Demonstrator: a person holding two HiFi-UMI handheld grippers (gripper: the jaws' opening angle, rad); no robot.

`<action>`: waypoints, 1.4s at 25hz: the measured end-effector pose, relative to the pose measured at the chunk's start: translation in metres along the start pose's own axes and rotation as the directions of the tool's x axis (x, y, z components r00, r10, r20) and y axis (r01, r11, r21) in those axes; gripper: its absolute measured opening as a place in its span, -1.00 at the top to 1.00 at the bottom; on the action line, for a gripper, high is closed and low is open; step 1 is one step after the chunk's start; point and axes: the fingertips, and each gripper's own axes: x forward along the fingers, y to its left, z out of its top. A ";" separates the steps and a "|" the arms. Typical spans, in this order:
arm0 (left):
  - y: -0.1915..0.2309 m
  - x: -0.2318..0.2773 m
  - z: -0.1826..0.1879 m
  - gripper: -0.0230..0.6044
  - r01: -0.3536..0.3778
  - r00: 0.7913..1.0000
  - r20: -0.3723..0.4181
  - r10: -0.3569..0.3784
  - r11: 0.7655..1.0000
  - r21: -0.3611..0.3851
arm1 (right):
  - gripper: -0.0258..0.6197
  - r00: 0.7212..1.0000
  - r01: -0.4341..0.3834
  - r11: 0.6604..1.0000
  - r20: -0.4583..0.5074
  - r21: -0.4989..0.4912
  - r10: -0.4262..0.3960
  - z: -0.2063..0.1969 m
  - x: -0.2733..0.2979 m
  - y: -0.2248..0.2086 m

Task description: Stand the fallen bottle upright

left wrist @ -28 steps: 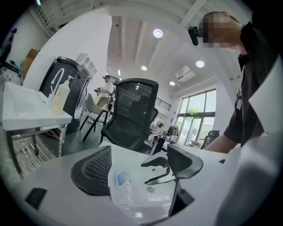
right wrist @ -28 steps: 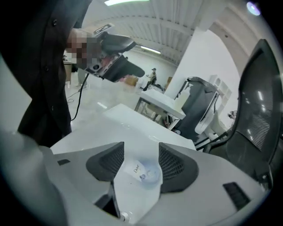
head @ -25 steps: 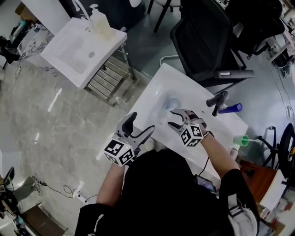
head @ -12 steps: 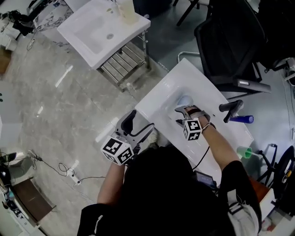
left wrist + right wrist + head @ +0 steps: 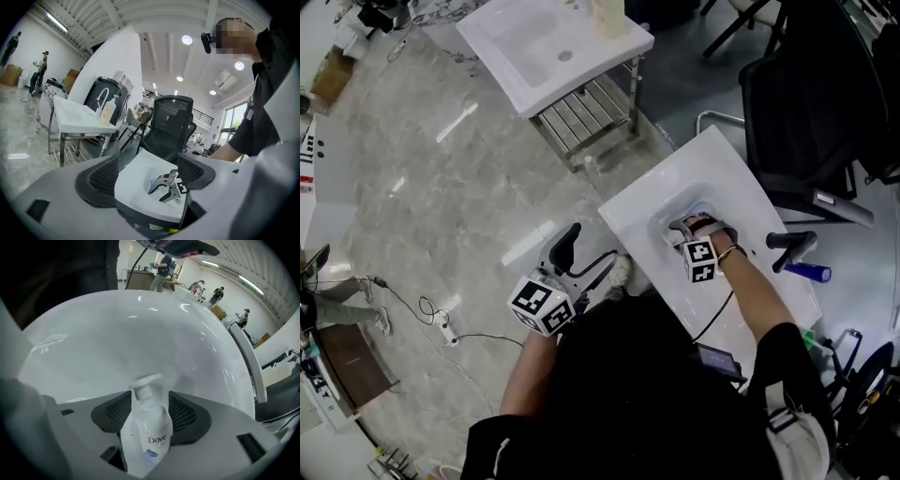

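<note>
A white Dove pump bottle (image 5: 150, 432) lies in the basin of the white sink (image 5: 140, 333), pump head pointing away from the camera. My right gripper (image 5: 150, 411) points steeply down into the basin with the bottle between its open jaws; the pads flank the bottle's shoulders without clearly pressing on it. In the head view the right gripper (image 5: 682, 228) covers the bottle. My left gripper (image 5: 592, 248) hangs open and empty off the sink's near-left edge (image 5: 623, 220). The left gripper view looks across the sink (image 5: 133, 185) at the right gripper (image 5: 164, 185).
A black faucet (image 5: 792, 246) and a blue bottle (image 5: 813, 273) stand at the sink's far right side. A black office chair (image 5: 811, 112) is behind it. A second sink on a steel stand (image 5: 553, 42) is farther off. Cables (image 5: 441, 323) lie on the floor at left.
My right gripper has sunk from above the sink down into the basin and rolled, coming round the bottle. My left gripper has drifted a little sideways. The head view has swung.
</note>
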 end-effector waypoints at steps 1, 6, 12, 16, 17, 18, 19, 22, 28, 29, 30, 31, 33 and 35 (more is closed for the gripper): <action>0.002 -0.002 0.000 -0.39 -0.012 1.000 0.004 0.012 1.000 -0.004 | 0.12 1.000 -0.016 1.000 -0.003 -0.016 0.016 0.000 0.003 0.001; 0.009 -0.013 -0.003 -0.39 -0.060 0.998 0.011 0.060 0.998 -0.025 | 0.21 0.997 -0.076 0.994 -0.021 -0.084 0.074 0.003 0.012 0.003; 0.013 -0.018 -0.006 -0.39 -0.072 0.997 0.008 0.072 0.997 -0.033 | 0.45 0.994 -0.105 0.988 -0.033 -0.112 0.101 0.005 0.012 0.012; 0.012 -0.014 -0.004 -0.39 -0.045 0.999 0.000 0.045 0.999 -0.028 | 0.51 0.998 -0.056 0.998 0.016 -0.003 0.056 0.013 0.005 0.005; 0.012 -0.013 -0.004 -0.39 -0.037 0.999 -0.003 0.037 0.999 -0.025 | 0.52 0.999 -0.038 0.999 0.032 0.033 0.037 0.016 0.002 0.002; 0.012 -0.011 -0.003 -0.39 -0.029 1.000 -0.006 0.029 0.999 -0.022 | 0.52 0.999 -0.019 0.998 0.047 0.067 0.015 0.019 -0.001 -0.001; 0.011 -0.009 -0.003 -0.39 -0.020 1.000 -0.008 0.020 1.000 -0.020 | 0.52 0.998 0.001 0.995 0.060 0.098 -0.007 0.021 -0.005 -0.004; 0.007 -0.003 -0.002 -0.39 0.009 1.000 -0.012 -0.009 1.000 -0.010 | 0.52 0.993 0.060 0.980 0.087 0.187 -0.077 0.025 -0.016 -0.012; -0.005 0.011 0.001 -0.38 0.081 0.996 -0.035 -0.081 0.997 0.018 | 0.52 0.969 0.148 0.900 0.124 0.411 -0.216 0.024 -0.044 -0.026; -0.007 0.014 0.001 -0.38 0.094 0.995 -0.040 -0.093 0.995 0.024 | 0.52 0.963 0.156 0.881 0.129 0.447 -0.236 0.023 -0.048 -0.028; -0.009 0.017 0.001 -0.38 0.105 0.994 -0.044 -0.104 0.994 0.028 | 0.52 0.958 0.163 0.863 0.133 0.478 -0.255 0.022 -0.053 -0.029; -0.012 0.020 0.001 -0.38 0.117 0.992 -0.049 -0.116 0.993 0.031 | 0.52 0.953 0.171 0.845 0.134 0.507 -0.273 0.021 -0.057 -0.030; -0.018 0.027 0.000 -0.38 0.144 0.988 -0.061 -0.142 0.989 0.037 | 0.52 0.940 0.187 0.805 0.135 0.562 -0.313 0.019 -0.066 -0.030; -0.025 0.035 0.000 -0.38 0.175 0.982 -0.077 -0.172 0.983 0.045 | 0.52 0.922 0.205 0.753 0.135 0.626 -0.363 0.015 -0.077 -0.032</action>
